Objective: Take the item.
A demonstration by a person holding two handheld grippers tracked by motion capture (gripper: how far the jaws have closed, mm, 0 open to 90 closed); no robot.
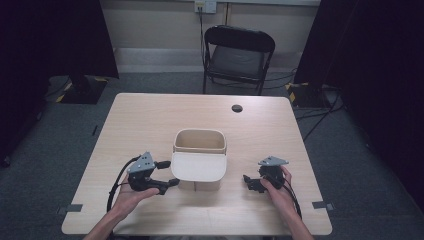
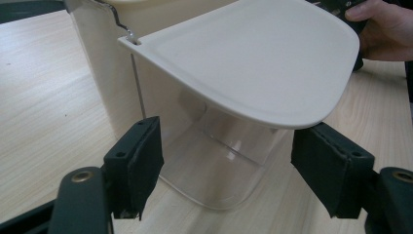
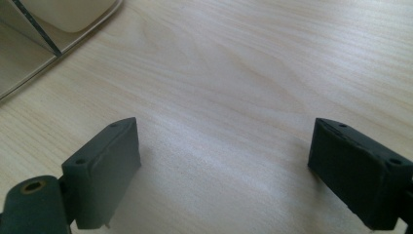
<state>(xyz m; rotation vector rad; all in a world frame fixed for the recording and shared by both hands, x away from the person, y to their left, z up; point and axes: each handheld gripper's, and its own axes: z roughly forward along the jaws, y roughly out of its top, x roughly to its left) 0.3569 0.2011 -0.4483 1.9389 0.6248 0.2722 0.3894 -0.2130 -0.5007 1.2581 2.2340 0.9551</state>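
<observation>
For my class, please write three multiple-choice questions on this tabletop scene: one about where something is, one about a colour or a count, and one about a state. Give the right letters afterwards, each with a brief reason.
1. Where does the cream plastic container with its flap lid stand on the light wooden table?
A. far left corner
B. near the middle
C. on the right edge

2. How many black folding chairs stand beyond the table?
A. one
B. two
C. three

3. How are the jaws of the left gripper?
A. shut on the lid
B. shut on nothing
C. open

Answers: 1 B, the high view shows it between the left gripper and the right gripper. 2 A, a single chair stands at the wall. 3 C, the left gripper view shows both pads wide apart below the lid.
</observation>
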